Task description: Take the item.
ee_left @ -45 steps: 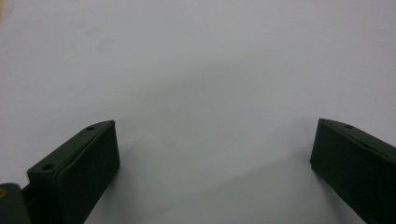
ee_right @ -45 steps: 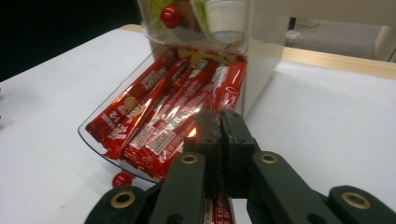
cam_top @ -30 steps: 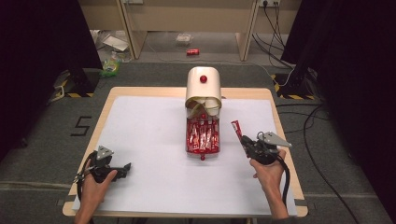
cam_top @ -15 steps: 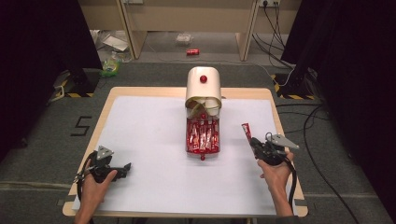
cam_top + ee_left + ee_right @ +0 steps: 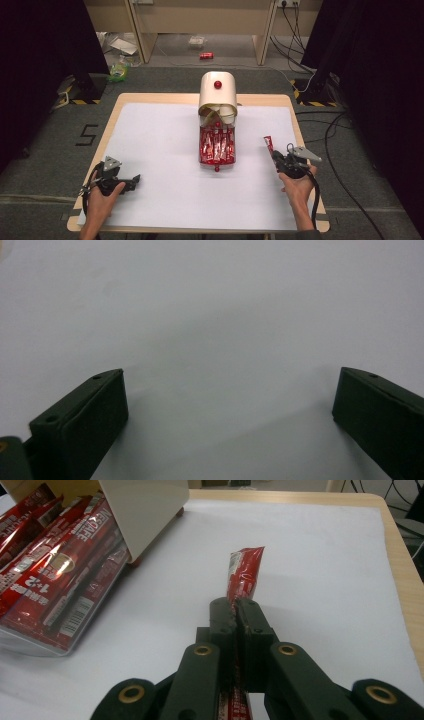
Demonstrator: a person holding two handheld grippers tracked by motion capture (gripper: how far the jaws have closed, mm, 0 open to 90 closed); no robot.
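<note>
Item: one red coffee stick (image 5: 245, 575), pinched between my right fingers (image 5: 235, 611) by its lower part, its free end poking past them above the white table (image 5: 150, 145), to the right of the dispenser (image 5: 218, 95) and its tray of sticks (image 5: 217, 147). My left fingers (image 5: 107, 405) are spread wide, holding nothing, low over the table's near left corner.

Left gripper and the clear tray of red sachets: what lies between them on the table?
Nothing: in the high view only bare white table cover separates the left gripper from the tray.
</note>
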